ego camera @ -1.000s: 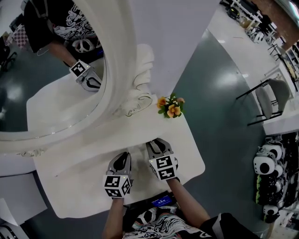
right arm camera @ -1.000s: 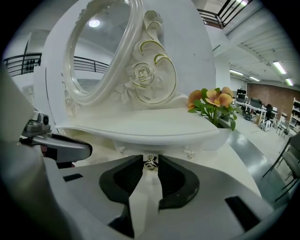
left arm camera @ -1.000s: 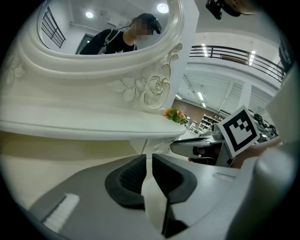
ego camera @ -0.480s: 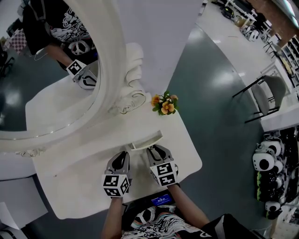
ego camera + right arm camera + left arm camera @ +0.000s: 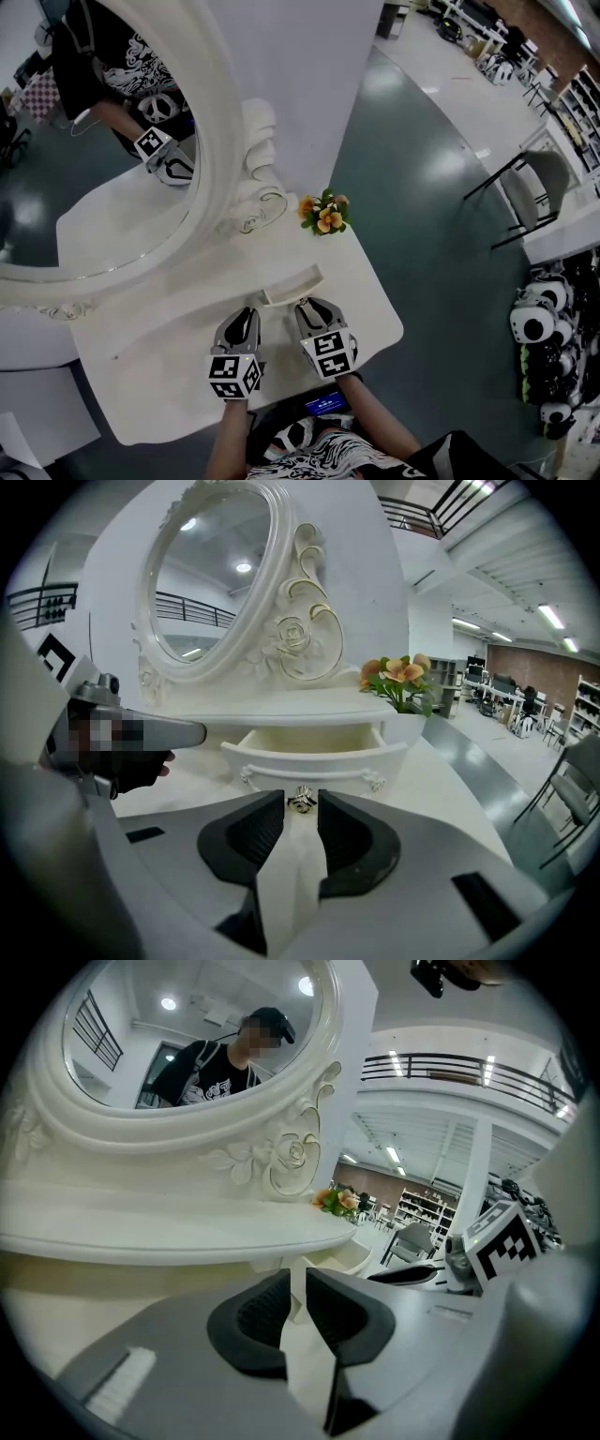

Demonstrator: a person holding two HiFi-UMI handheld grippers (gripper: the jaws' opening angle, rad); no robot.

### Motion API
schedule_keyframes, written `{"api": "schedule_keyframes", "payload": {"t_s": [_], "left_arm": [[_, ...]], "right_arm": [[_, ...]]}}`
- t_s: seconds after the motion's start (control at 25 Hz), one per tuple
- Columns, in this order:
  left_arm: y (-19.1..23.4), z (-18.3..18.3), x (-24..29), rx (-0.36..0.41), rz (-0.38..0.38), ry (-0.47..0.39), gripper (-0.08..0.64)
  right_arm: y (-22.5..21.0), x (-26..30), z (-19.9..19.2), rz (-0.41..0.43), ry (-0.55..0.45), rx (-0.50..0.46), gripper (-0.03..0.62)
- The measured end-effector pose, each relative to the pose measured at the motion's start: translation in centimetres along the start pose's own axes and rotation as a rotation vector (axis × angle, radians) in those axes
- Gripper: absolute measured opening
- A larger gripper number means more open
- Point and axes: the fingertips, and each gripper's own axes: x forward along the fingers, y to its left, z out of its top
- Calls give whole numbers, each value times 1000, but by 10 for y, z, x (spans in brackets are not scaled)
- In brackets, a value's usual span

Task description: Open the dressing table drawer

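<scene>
The white dressing table (image 5: 169,356) carries an oval mirror (image 5: 94,187). Its small drawer (image 5: 292,284) stands pulled out from the front edge, with its inside showing in the right gripper view (image 5: 319,752). My right gripper (image 5: 301,808) sits at the drawer front (image 5: 305,305). Its jaws are opening, with the metal knob (image 5: 301,801) between the tips and a thin gap on each side. My left gripper (image 5: 246,317) hovers just left of the drawer, its jaws (image 5: 297,1288) nearly together with nothing between them.
An orange flower bunch (image 5: 323,214) stands on the tabletop behind the drawer, next to the mirror's carved frame. To the right are grey floor, a black chair (image 5: 539,202) and panda toys (image 5: 539,328).
The drawer has slid out of the table front toward me, with the right gripper drawing back along with it. The left gripper has stayed about where it was.
</scene>
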Motion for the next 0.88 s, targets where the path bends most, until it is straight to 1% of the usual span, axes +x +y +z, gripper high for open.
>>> {"api": "schedule_keyframes", "payload": {"t_s": [0.12, 0.16, 0.2, 0.36, 0.52, 0.6, 0.72, 0.88], "left_arm": [[-5, 10, -6, 12, -5, -21, 57], [-8, 14, -9, 18, -8, -31, 55], [-10, 19, -11, 25, -12, -42, 55], [-20, 36, -23, 55, -33, -88, 55], [-32, 53, -40, 79, -56, -135, 52], [-38, 60, -48, 90, -68, -157, 45], [-43, 65, -58, 98, -80, -167, 31], [-44, 69, -71, 107, -76, -190, 29]], "right_arm": [[0, -14, -5, -16, -5, 15, 109], [-1, -20, -4, -23, -17, 21, 83], [-1, -28, -1, -34, -32, 25, 74], [-1, -55, 16, -91, -106, -4, 35], [1, -79, 36, -120, -174, 3, 0], [3, -89, 48, -125, -209, 15, 0], [9, -104, 62, -124, -256, 33, 0], [20, -115, 69, -125, -284, 31, 0]]}}
